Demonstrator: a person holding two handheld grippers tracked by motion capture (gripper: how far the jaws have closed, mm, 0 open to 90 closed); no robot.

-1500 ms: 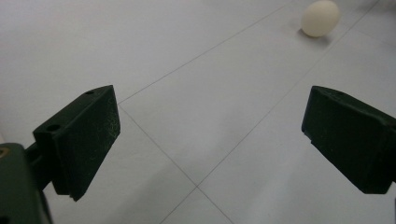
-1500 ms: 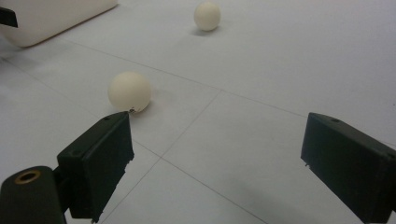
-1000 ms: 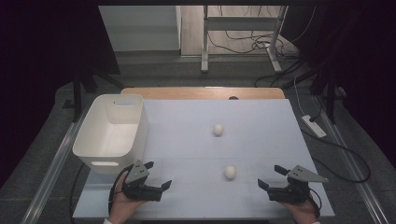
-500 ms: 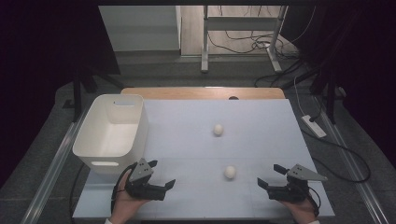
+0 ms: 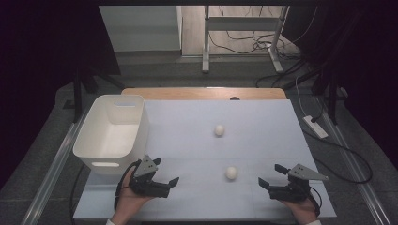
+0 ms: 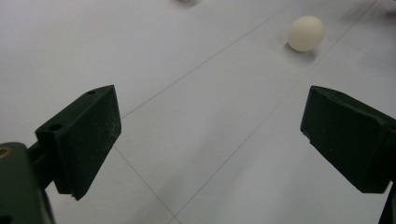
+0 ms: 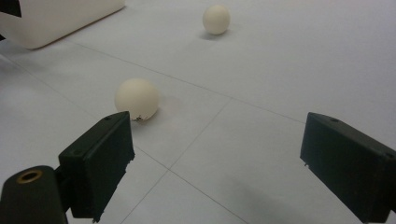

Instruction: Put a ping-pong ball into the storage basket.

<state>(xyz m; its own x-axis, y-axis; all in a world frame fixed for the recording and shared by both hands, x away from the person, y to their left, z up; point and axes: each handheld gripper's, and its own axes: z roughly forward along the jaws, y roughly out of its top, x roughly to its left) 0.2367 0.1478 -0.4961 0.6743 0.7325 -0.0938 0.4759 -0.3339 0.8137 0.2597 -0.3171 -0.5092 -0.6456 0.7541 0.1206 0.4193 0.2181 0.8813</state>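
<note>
Two pale eggs are lying on the white table (image 5: pixel 263 136), well apart from each other: the near egg (image 5: pixel 231 173) is sitting toward the person's edge, between the two grippers, and the far egg (image 5: pixel 219 130) is resting further up the board, closer to its middle. Neither egg is being touched by anything.

Both grippers are being held low over the near edge of the table. The left gripper (image 5: pixel 165 174) is sitting just in front of the white bin (image 5: pixel 94 140), with its jaws spread wide and nothing between them; it is pointing across the table toward the near egg. In the left gripper view the near egg (image 6: pixel 306 33) is showing well beyond the jaws, up and to the right, with bare table lying in the gap.

The right gripper (image 5: pixel 271 176) is hovering at the other side of the near egg, its jaws likewise standing wide apart and gripping nothing. In the right gripper view the near egg (image 7: pixel 137 99) is sitting just beyond the tip of the jaw at the picture's left, slightly outside the gap, while the far egg (image 7: pixel 216 19) is lying further off and a corner of the white bin (image 7: pixel 56 18) is showing at the top left
</note>
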